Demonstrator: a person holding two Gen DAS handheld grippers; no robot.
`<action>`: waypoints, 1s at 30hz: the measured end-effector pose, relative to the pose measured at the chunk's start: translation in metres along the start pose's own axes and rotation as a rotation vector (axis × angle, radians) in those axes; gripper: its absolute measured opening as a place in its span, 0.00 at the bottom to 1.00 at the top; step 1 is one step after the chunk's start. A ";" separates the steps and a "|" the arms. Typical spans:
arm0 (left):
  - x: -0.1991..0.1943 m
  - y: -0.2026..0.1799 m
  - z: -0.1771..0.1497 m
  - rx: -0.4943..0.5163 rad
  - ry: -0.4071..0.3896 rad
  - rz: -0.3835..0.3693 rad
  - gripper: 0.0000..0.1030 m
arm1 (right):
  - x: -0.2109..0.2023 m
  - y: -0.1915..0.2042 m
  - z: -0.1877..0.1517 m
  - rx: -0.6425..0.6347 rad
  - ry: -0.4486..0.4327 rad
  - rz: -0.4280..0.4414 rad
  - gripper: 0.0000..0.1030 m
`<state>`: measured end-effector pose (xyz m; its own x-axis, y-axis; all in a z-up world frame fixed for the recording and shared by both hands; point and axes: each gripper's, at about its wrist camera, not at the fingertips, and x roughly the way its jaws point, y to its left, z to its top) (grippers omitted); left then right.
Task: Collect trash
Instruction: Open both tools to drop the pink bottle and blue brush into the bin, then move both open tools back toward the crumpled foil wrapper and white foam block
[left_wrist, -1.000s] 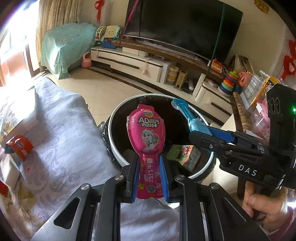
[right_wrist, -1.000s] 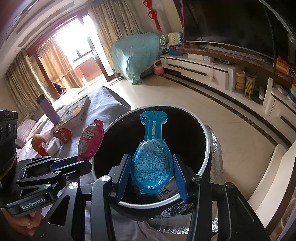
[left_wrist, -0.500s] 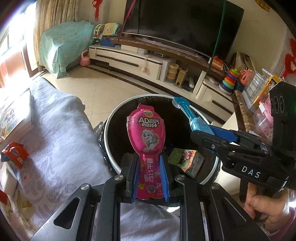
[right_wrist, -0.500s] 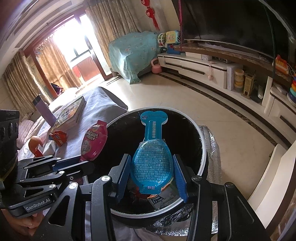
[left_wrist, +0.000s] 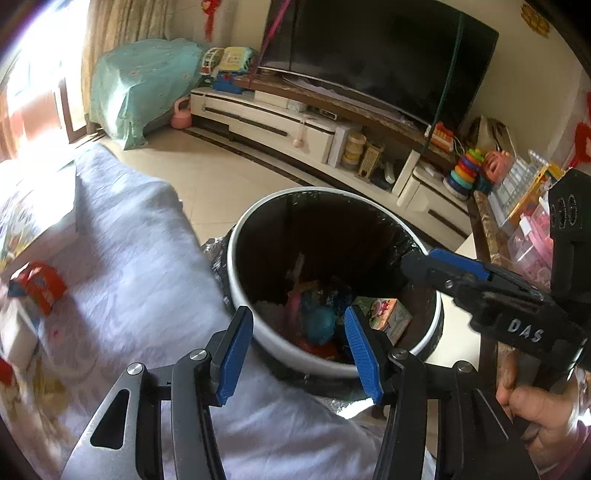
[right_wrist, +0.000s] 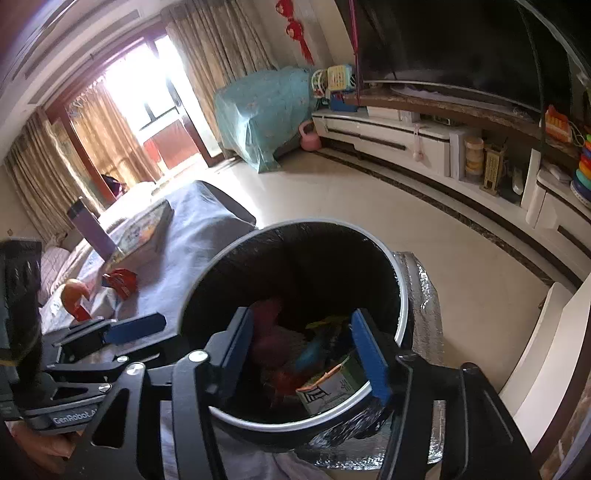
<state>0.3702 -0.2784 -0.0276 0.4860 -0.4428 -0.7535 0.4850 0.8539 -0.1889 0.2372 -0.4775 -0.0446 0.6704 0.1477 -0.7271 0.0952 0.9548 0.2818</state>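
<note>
The black-lined trash bin with a white rim (left_wrist: 236, 236) (right_wrist: 400, 295) stands under both grippers, against the grey-clothed table. My left gripper (left_wrist: 297, 312) hangs over its near edge, jaws opening, nothing between them. My right gripper (right_wrist: 301, 314) is also over the bin, jaws opening and empty; the left wrist view shows it from the side (left_wrist: 410, 264). A pink wrapper (left_wrist: 295, 291) (right_wrist: 269, 332) and a blue wrapper (left_wrist: 321, 321) (right_wrist: 314, 350) lie blurred inside the bin, beside a green carton (left_wrist: 384, 310) (right_wrist: 328, 387).
On the grey tablecloth (left_wrist: 129, 258) lie a red snack packet (left_wrist: 40, 284) (right_wrist: 120, 280), a picture book (right_wrist: 144, 229) and a purple bottle (right_wrist: 90, 229). Crinkled silver foil (right_wrist: 421, 295) sits by the bin. Tiled floor and a TV cabinet (left_wrist: 295, 125) lie beyond.
Both grippers have opened. The pink wrapper left the left gripper and the blue wrapper left the right one; both dropped into the bin.
</note>
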 end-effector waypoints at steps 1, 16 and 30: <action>-0.004 0.003 -0.005 -0.008 -0.008 0.004 0.53 | -0.003 0.002 -0.001 0.003 -0.007 0.006 0.63; -0.083 0.064 -0.104 -0.182 -0.057 0.079 0.56 | -0.016 0.075 -0.039 -0.028 -0.009 0.169 0.93; -0.159 0.115 -0.175 -0.335 -0.094 0.204 0.59 | 0.007 0.152 -0.076 -0.146 0.053 0.282 0.93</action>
<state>0.2216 -0.0619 -0.0392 0.6201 -0.2646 -0.7386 0.1152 0.9619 -0.2479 0.2005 -0.3117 -0.0545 0.6155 0.4214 -0.6660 -0.1979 0.9006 0.3870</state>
